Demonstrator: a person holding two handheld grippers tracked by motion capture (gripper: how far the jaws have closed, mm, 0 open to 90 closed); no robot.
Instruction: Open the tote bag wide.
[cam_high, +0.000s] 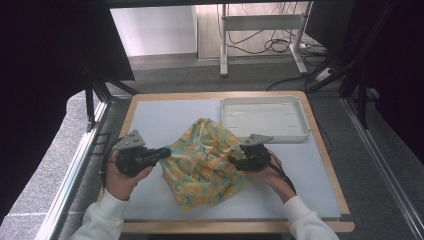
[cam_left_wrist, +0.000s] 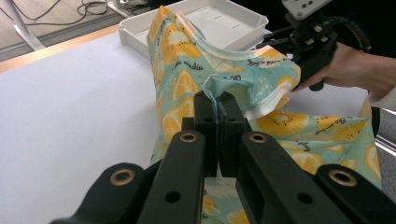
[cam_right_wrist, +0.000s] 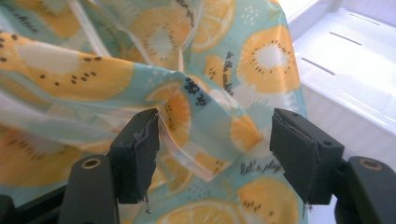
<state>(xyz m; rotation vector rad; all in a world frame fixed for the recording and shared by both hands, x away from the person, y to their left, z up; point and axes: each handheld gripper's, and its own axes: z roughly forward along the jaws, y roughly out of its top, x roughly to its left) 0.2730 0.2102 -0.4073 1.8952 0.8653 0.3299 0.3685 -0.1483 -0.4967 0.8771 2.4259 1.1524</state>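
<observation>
Two forearms in white sleeves come in from the near edge of the table, each hand wrapped around a black two-jaw gripper, the two pointing inward at each other across a crumpled teal cloth printed with orange and kiwi slices (cam_high: 205, 160). The left hand (cam_high: 122, 177) holds the left gripper (cam_high: 162, 152) roughly level, its tips at the cloth's left edge; in the left gripper view its jaws are pressed together with a fold of the cloth (cam_left_wrist: 224, 79) pinched between them. The right hand (cam_high: 272, 172) holds the right gripper (cam_high: 235, 161) at the cloth's right side. In the right gripper view its jaws stand wide apart, a hemmed edge of the cloth (cam_right_wrist: 187, 107) lying against the inner face of the left one.

The cloth sits mid-table on a pale grey rectangular mat (cam_high: 160, 117), heaped upward between the grippers. A shallow white plastic tray (cam_high: 264, 118) lies at the far right, just beyond the cloth's far edge. Bare mat stretches to the far left and along the near edge. A wooden table rim (cam_high: 327, 160) frames the mat.
</observation>
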